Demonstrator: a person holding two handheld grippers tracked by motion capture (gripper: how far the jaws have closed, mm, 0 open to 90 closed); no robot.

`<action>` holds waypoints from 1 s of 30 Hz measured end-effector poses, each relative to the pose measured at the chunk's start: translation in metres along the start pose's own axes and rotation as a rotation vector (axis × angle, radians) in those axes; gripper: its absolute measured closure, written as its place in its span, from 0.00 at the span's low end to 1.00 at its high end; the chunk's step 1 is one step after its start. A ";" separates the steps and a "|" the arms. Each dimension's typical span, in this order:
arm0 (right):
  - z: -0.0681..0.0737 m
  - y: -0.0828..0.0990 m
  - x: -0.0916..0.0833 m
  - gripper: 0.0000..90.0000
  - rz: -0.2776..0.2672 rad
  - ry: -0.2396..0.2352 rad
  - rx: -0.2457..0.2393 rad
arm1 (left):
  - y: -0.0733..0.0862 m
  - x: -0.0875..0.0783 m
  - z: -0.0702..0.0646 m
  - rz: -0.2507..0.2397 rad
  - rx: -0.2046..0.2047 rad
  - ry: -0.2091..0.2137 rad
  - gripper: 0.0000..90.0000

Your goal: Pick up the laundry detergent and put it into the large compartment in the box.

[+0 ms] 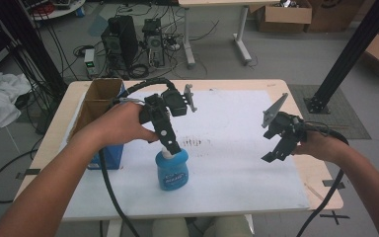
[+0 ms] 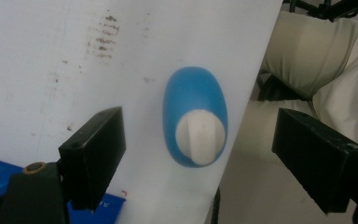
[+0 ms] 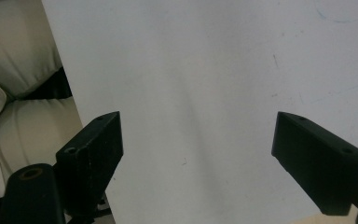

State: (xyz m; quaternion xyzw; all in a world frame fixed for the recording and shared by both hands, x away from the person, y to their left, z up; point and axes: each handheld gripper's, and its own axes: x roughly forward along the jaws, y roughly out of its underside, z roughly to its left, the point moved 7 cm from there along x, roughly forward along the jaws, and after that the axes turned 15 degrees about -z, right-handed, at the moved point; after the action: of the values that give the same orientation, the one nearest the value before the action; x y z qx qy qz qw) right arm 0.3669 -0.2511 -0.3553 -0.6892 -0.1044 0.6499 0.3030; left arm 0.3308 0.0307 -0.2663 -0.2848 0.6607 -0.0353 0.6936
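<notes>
While the blue bottle [image 1: 172, 170] is standing upright on the white sheet [image 1: 237, 148] in the lower middle of the high view, you are holding your left gripper [image 1: 170, 145] straight over its white cap [image 2: 200, 138], jaws spread wide and gripping nothing, the cap sitting between them but nearer the left one in the left gripper view. The bottle is standing close to the near edge of the table [image 1: 321, 190], with a blue box [image 1: 109, 157] just to its left. If you are closing from here off-centre, one jaw is likely to be meeting the cap first and tipping the bottle toward that edge. Your right gripper [image 1: 276, 148] is hovering at the right of the frame, also released, well apart from the bottle.
</notes>
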 end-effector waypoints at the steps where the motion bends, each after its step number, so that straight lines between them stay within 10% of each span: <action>1: 0.000 0.000 0.000 0.18 0.000 -0.001 0.001 | 0.000 0.001 -0.001 0.001 -0.005 0.000 0.20; 30: 0.000 0.003 0.004 0.18 -0.003 -0.008 0.006 | 0.020 0.046 -0.004 0.065 -0.031 -0.013 0.20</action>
State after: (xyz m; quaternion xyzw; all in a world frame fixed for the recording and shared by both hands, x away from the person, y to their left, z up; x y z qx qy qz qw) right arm 0.3668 -0.2515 -0.3598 -0.6857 -0.1046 0.6523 0.3057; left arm 0.3260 0.0259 -0.3165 -0.2740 0.6657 -0.0006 0.6941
